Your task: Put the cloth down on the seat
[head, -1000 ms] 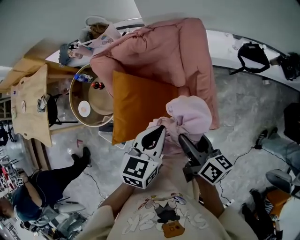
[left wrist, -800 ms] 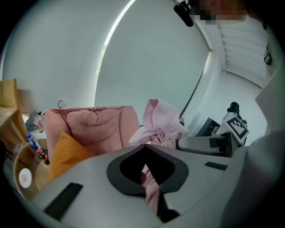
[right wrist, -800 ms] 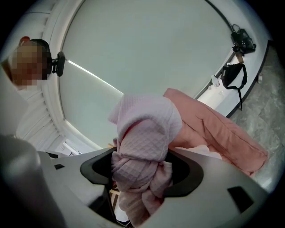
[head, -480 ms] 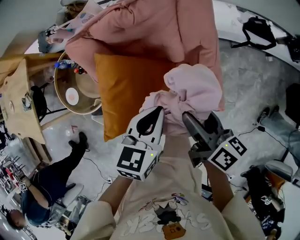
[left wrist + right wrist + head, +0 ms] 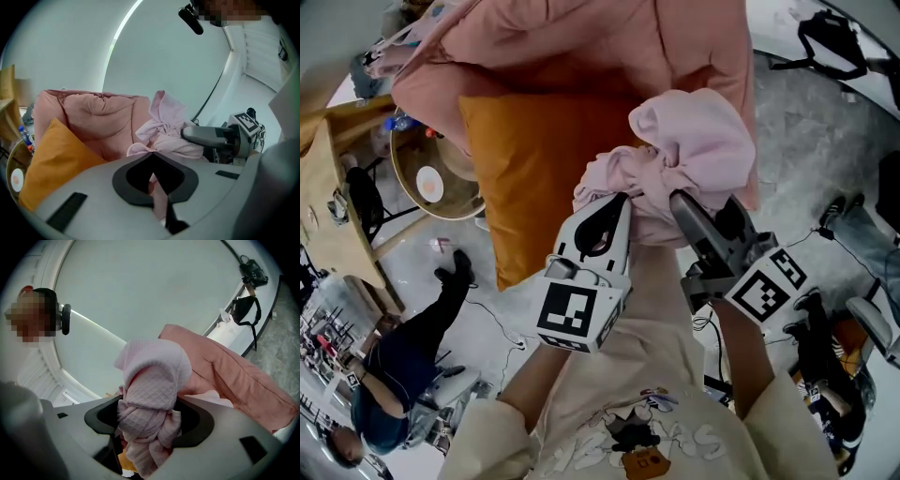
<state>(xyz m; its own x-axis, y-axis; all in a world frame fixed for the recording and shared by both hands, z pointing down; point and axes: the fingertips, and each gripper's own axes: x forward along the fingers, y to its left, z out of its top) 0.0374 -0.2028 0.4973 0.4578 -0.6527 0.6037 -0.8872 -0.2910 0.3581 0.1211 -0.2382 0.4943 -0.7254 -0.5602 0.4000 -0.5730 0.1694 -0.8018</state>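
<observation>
Left gripper [image 5: 617, 201] and right gripper [image 5: 679, 200], fingers still clamped on the cloth [image 5: 684, 155], have carried it closer to the armchair [image 5: 581, 47].

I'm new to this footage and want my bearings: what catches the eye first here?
A bunched pale pink cloth fills mid-frame in the head view, gripped by both the left claw and the right claw. Beyond it, an orange cushion rests in a pink armchair.
</observation>
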